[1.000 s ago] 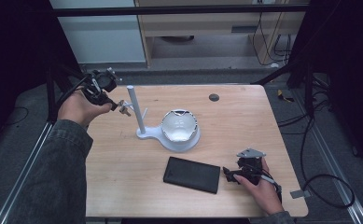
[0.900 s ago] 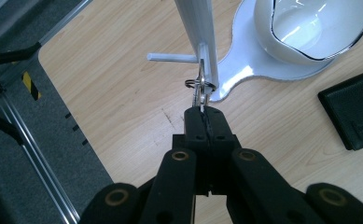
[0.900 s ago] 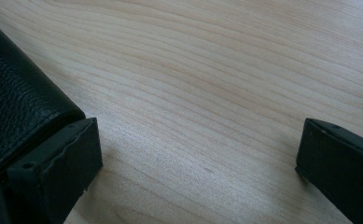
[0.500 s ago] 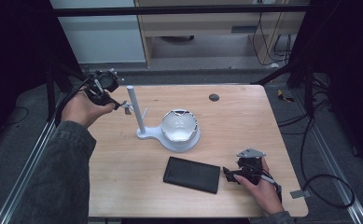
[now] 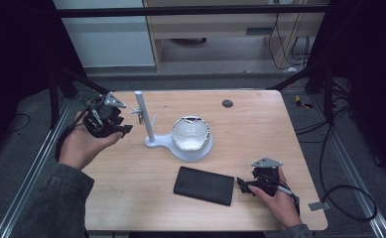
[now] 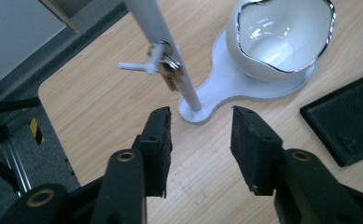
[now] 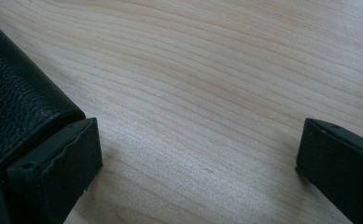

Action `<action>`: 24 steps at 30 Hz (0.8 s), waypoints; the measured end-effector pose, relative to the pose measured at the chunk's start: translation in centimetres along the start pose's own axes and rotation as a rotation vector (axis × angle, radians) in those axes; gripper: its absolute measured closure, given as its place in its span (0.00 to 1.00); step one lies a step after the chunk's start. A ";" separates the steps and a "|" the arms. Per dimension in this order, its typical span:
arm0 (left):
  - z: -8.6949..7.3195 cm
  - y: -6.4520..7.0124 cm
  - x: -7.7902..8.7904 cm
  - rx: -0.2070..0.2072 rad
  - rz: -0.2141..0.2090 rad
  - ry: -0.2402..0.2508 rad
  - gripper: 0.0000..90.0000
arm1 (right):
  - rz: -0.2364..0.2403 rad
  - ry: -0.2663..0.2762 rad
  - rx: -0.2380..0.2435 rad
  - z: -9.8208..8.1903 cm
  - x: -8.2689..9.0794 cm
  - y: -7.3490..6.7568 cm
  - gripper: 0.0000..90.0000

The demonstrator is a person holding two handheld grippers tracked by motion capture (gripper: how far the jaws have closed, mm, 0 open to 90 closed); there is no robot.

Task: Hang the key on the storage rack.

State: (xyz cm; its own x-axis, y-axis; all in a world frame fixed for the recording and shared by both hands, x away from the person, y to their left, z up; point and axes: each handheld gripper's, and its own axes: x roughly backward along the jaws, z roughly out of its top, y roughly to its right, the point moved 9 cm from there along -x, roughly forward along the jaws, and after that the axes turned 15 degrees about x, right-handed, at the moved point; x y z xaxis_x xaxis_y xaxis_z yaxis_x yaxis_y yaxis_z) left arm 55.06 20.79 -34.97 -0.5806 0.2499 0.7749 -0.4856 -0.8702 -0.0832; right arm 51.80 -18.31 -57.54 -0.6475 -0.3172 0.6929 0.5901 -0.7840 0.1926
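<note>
A white stand rises from a flat base that carries a white bowl. A bunch of keys hangs on the post's small peg. My left gripper is held just left of the post. In the left gripper view its jaws stand apart with nothing between them; they have just been opening. A black leather case lies flat at the front. My right gripper rests on the table at the case's right end, open, one jaw beside the case.
A small dark round disc is set into the table at the back. Black frame posts stand at both back corners, and cables trail on the floor to the right.
My left gripper has drawn back from the peg toward the front and lower, and its jaws have parted. The keys stay on the peg. The right hand has not moved.
</note>
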 end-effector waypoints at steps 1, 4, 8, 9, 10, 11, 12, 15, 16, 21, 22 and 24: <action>-0.2 0.4 -0.2 -0.003 -0.011 0.010 0.61 | -0.001 0.001 -0.003 0.0 0.0 0.0 0.00; -0.8 1.4 -0.7 -0.044 -0.004 0.069 0.54 | 0.002 -0.001 -0.006 0.2 -0.1 0.0 0.00; -2.5 2.9 -2.5 -0.039 -0.024 0.108 0.36 | 0.003 0.004 0.008 0.1 -0.2 0.1 0.00; -3.1 3.2 -3.0 -0.035 -0.019 0.095 0.30 | 0.004 0.003 0.009 0.2 -0.2 0.1 0.00; -3.6 3.7 -3.6 -0.041 -0.034 0.097 0.26 | 0.007 0.004 0.006 0.3 -0.3 0.1 0.01; -4.6 4.7 -4.4 -0.054 -0.068 0.089 0.23 | 0.005 0.002 0.010 0.3 -0.3 0.1 0.02; -4.6 4.7 -4.4 -0.054 -0.068 0.089 0.20 | 0.005 0.002 0.010 0.3 -0.3 0.1 0.02; -6.2 6.5 -5.3 -0.044 -0.132 0.080 0.17 | -0.006 -0.009 0.044 0.6 0.1 0.3 0.07; -6.6 6.9 -5.6 -0.053 -0.144 0.085 0.15 | -0.021 -0.004 0.059 0.9 0.4 0.4 0.07; -7.8 8.4 -7.0 -0.094 -0.190 0.071 0.09 | -0.057 0.071 0.015 2.4 2.0 0.1 0.09; -8.2 9.0 -7.5 -0.105 -0.193 0.064 0.11 | -0.074 0.078 0.048 2.7 2.4 -0.4 0.08; -8.3 9.2 -7.8 -0.107 -0.187 0.057 0.12 | -0.081 0.082 0.061 2.8 2.6 -0.6 0.07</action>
State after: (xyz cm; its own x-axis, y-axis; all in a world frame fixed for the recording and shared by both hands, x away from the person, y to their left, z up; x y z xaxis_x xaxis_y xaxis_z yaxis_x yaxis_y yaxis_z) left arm 49.74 14.38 -47.01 -0.5085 0.4284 0.7469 -0.6530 -0.7573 -0.0102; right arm 51.06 -17.18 -53.92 -0.7302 -0.2988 0.6144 0.5609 -0.7756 0.2894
